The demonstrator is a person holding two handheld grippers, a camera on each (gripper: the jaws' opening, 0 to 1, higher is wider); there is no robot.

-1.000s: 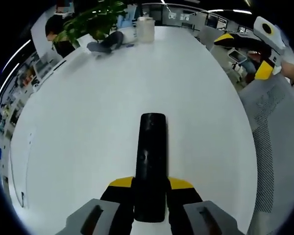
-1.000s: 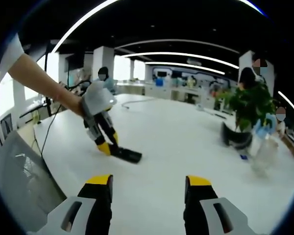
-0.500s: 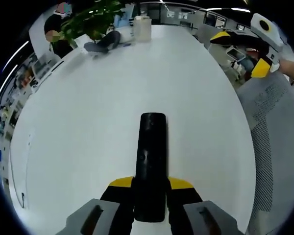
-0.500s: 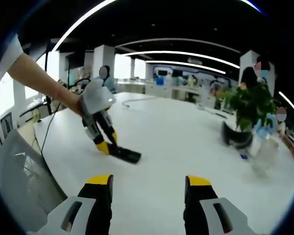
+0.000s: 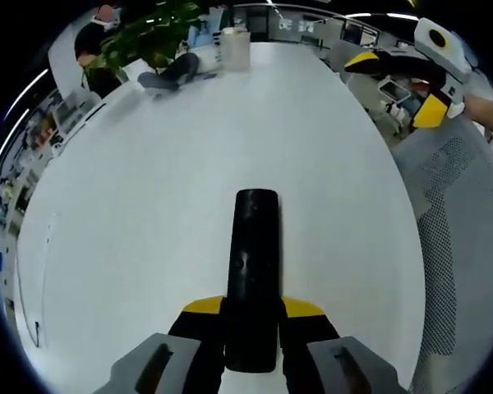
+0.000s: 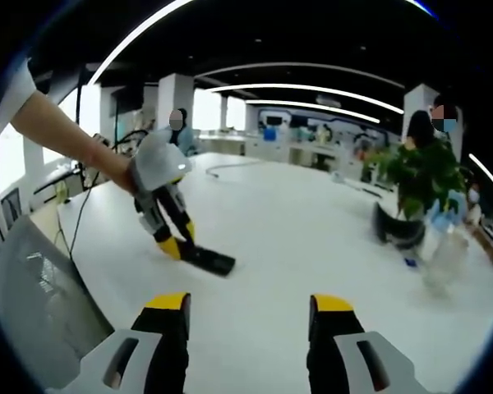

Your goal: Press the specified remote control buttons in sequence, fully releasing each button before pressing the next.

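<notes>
Black remote (image 5: 254, 271) clamped between left gripper (image 5: 253, 316) jaws, right gripper (image 6: 251, 316) wide, well apart

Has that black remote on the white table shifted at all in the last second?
No. In the right gripper view the remote lies at the same spot on the table, clamped by the left gripper.

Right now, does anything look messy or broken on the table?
Nothing stands out. The remote lies flat on the white table, held by the left gripper. The right gripper hangs open above the table.
</notes>
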